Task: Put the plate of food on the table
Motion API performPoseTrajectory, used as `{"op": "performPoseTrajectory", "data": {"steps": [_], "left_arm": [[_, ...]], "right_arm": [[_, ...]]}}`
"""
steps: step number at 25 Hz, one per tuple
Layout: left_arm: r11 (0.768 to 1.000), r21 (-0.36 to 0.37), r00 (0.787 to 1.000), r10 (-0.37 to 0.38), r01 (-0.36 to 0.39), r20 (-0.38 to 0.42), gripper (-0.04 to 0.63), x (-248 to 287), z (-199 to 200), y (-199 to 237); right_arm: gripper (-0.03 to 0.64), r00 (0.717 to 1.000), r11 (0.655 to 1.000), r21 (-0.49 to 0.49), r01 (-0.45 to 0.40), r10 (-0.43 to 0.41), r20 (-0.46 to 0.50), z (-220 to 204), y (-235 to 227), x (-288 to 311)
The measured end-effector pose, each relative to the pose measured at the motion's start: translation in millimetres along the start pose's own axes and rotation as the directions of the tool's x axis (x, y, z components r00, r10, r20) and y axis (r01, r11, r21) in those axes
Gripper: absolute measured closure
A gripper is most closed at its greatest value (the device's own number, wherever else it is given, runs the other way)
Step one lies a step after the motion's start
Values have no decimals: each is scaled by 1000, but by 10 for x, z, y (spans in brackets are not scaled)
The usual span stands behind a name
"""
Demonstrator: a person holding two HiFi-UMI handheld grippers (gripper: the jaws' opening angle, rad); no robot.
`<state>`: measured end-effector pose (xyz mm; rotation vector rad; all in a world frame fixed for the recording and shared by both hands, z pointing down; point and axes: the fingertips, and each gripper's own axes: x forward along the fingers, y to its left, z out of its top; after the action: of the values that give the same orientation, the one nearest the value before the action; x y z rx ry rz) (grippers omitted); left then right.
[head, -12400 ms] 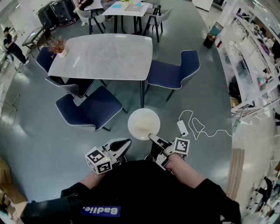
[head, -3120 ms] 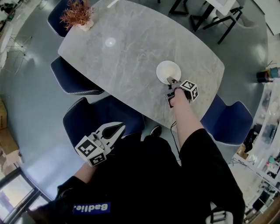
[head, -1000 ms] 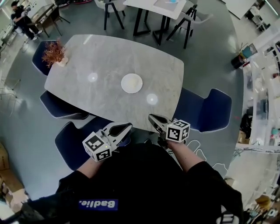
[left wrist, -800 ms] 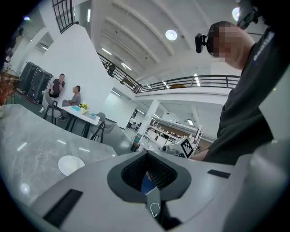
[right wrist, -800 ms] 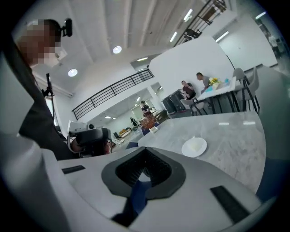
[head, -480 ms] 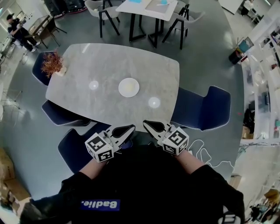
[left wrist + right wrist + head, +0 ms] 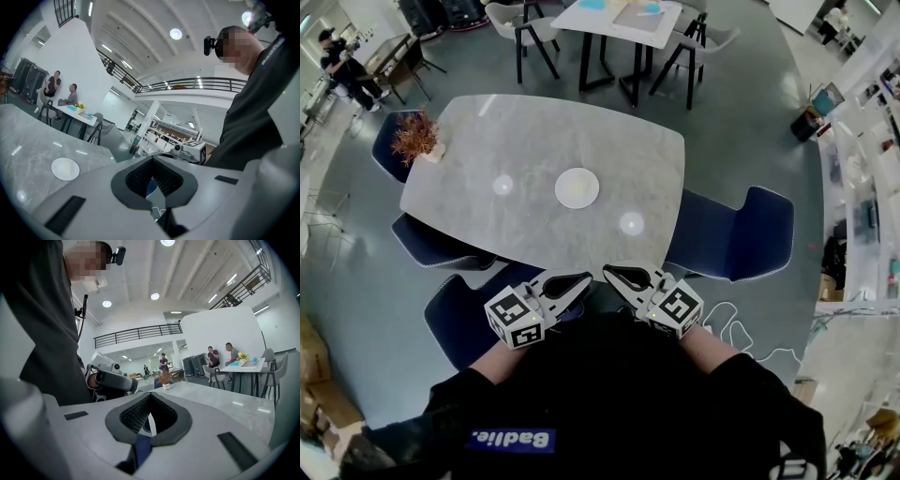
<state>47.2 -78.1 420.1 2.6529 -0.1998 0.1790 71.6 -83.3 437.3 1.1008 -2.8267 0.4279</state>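
seeing the plate (image 7: 577, 187) at mid table (image 7: 619, 141), we judge little risk: left gripper (image 7: 577, 281) & right gripper (image 7: 614, 273), both pinched closed w/ nothing held, hang just off the table's near edge; bumping it could jolt the plate.

Ahead of me, a potted plant (image 7: 414, 138) with rust-coloured foliage stands upright. One blue chair (image 7: 741, 234) is to my right, and another blue chair (image 7: 431, 246) to my left. Farther off is a white bench (image 7: 619, 21) ringed by grey chairs (image 7: 517, 21). A person (image 7: 342, 61) stands far left. A white cable (image 7: 724, 327) lies looped on the grey floor (image 7: 741, 122).
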Motion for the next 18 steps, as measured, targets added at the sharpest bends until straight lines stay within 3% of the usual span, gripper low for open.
{"op": "performPoseTrajectory", "data": {"steps": [18], "left_arm": [[1000, 14, 1000, 2, -2, 7, 588, 57, -25, -79]], "right_arm": [[606, 999, 1000, 17, 4, -3, -41, -32, 40, -117]]}}
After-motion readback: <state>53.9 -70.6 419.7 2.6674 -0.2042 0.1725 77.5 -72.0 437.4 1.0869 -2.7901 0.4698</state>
